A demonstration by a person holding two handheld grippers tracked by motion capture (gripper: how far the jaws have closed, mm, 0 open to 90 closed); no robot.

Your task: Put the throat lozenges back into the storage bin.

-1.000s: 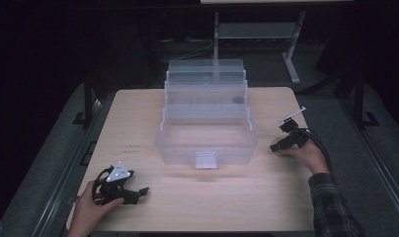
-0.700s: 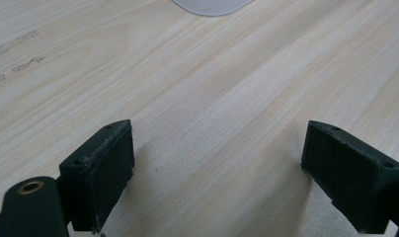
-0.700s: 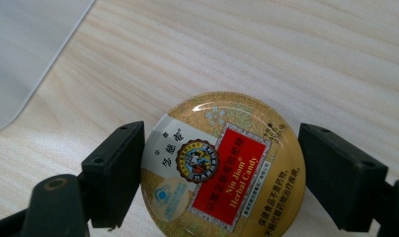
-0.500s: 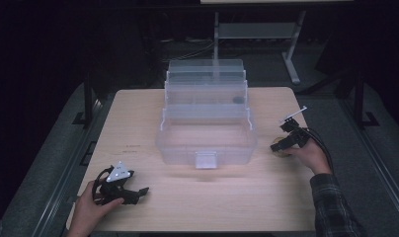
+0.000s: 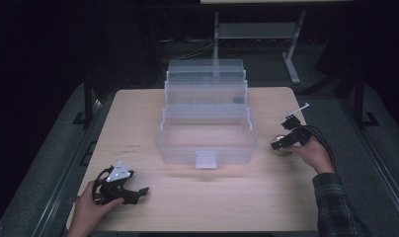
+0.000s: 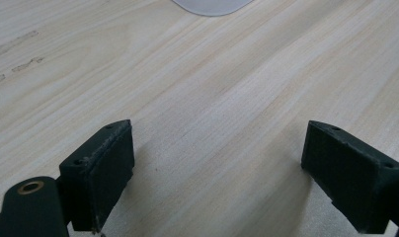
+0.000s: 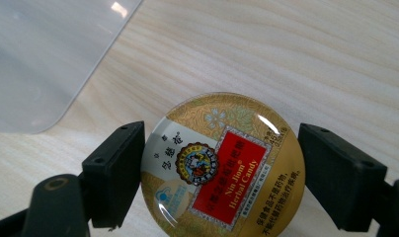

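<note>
A person is sitting at the wooden table (image 5: 138, 123) with a tool in each hand. In the middle of the high view a clear plastic box (image 5: 206, 131) is standing open, its trays stepped up toward the back.

At the right of that view, the right gripper (image 5: 286, 141) is reaching down over a small round tin (image 7: 222, 165). In the right gripper view the tin is lying flat on the wood, gold with a red label, just below the rounded corner of the box. The jaws are spread, one on each side of it. The left jaw looks like it is touching the rim; the right one is leaving a thin gap. It is not pinched yet.

The tin looks smooth, round and shiny. If the jaws are closing off-centre, I think it could squirt out and slide away, or bump the box.

At the lower left of the high view, the left gripper (image 5: 124, 190) is resting near the table edge, jaws wide apart with only bare wood between them.
</note>
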